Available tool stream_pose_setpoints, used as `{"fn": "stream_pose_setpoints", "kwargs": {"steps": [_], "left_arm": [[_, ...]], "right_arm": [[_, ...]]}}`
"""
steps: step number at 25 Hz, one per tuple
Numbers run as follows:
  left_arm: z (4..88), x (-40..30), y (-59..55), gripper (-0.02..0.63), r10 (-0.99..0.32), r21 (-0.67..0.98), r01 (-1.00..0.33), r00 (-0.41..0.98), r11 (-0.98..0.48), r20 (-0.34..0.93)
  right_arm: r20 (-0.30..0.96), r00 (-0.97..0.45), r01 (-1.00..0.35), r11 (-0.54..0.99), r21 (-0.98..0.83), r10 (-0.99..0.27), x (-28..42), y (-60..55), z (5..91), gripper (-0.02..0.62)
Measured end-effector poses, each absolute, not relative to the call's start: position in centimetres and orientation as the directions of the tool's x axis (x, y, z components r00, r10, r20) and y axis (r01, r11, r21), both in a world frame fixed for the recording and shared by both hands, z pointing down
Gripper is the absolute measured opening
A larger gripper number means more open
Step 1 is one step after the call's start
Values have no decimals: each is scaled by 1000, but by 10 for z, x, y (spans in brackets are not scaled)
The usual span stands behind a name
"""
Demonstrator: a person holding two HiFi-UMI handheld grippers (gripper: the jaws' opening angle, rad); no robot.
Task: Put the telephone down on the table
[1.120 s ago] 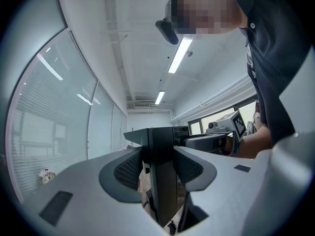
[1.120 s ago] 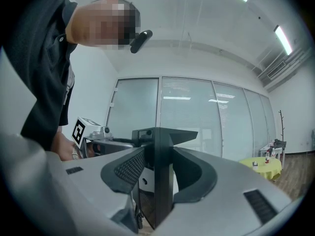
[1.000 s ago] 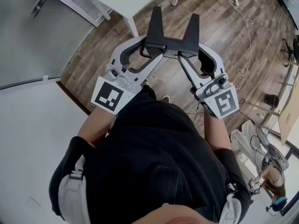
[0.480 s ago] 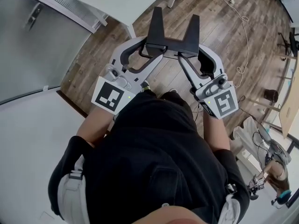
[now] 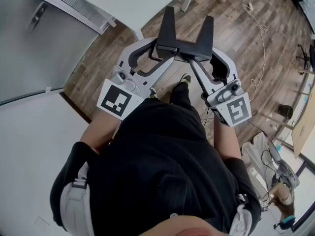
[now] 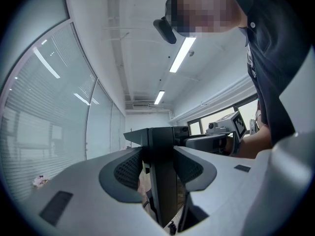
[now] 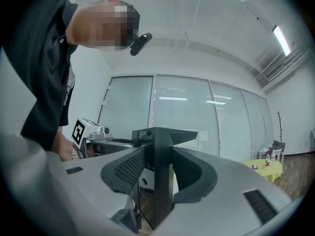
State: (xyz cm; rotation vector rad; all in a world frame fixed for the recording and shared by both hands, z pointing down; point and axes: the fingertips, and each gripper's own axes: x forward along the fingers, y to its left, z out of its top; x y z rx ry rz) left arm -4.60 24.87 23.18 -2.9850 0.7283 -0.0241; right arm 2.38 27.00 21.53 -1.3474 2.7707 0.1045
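The telephone (image 5: 183,45) is a black piece with two upright prongs, held level in front of the person's body over the wooden floor. My left gripper (image 5: 164,53) is shut on its left end and my right gripper (image 5: 198,58) on its right end. In the left gripper view the black telephone (image 6: 162,140) fills the gap of my left gripper (image 6: 163,168), with both pads against it. The right gripper view shows the telephone (image 7: 160,137) pinched the same way in my right gripper (image 7: 157,170). The white table (image 5: 134,2) stands just beyond the telephone, at the upper left.
A grey glass wall (image 5: 34,43) runs along the left. A white cable (image 5: 259,33) trails over the wooden floor (image 5: 231,14) at the right. A wooden desk edge (image 5: 301,127) and another person (image 5: 281,215) are at the lower right. The person's shoe (image 5: 186,78) shows below the grippers.
Both grippers have carried the telephone forward toward the white table, whose corner now lies closer to it. The person's foot has stepped forward beneath the grippers. Both grips are unchanged.
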Motion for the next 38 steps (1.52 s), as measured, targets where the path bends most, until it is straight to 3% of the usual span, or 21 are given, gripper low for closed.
{"fn": "stream_pose_setpoints", "kwargs": {"steps": [23,38], "left_arm": [[231,118,133,198,-630,-97,-626,776,-774,20],[246,153,77,198,-673,-73,-670,739,-739,34]], "right_arm": [[-121,-768,-636,771,26,-629,191,141,213,195],[-113,-799,-592,806,-21,-590,224,82,230,195]]}}
